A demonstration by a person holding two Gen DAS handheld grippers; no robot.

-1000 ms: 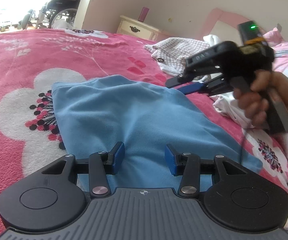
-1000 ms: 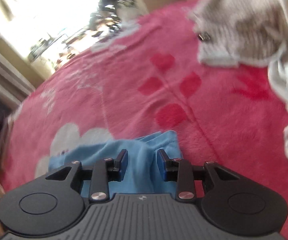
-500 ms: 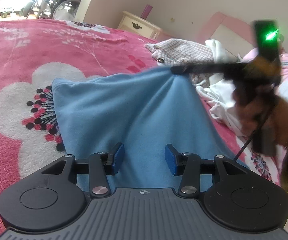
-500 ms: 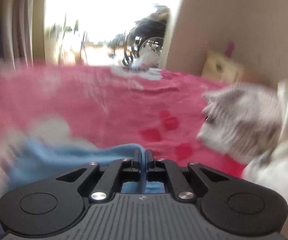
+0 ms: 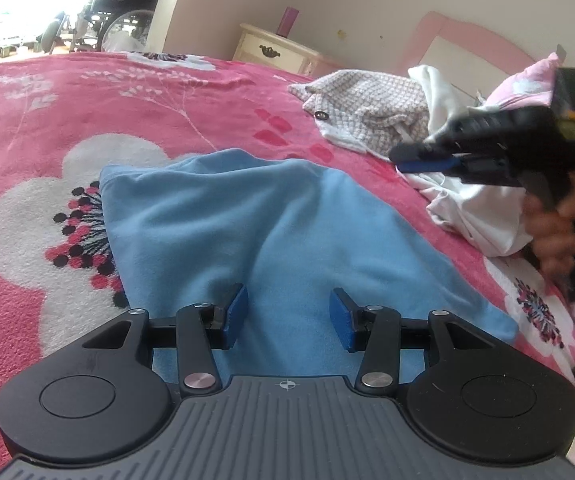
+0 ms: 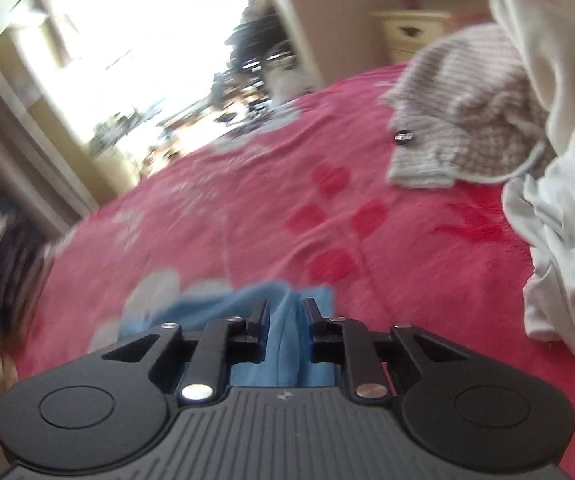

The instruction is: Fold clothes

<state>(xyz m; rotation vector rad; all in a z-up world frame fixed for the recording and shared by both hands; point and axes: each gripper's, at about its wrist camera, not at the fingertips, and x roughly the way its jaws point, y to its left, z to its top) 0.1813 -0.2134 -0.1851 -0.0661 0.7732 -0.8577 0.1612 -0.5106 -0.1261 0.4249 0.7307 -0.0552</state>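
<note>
A light blue garment (image 5: 247, 220) lies flat on the pink flowered bedspread (image 5: 87, 100). My left gripper (image 5: 287, 316) hovers low over its near part, open, with the fabric under the pads and not pinched. My right gripper (image 5: 419, 160), held by a hand (image 5: 555, 232), is off to the right above the white clothes, clear of the blue garment. In the right wrist view my right gripper (image 6: 285, 312) has its jaws opening. The blue garment (image 6: 223, 300) shows through the narrow gap from below, and the pads do not press on it.
A checked grey-white garment (image 5: 371, 108) and a crumpled white garment (image 5: 467, 208) lie at the back right of the bed. A pink pillow (image 5: 527, 84) sits by the headboard. A cream nightstand (image 5: 279, 50) stands past the bed, and a wheelchair (image 5: 123, 4) is near the bright doorway.
Half a second ago my right gripper was shut on the blue garment's far edge and lifting it. It has let go and drawn away to the right; the garment has dropped flat. My left gripper stayed put.
</note>
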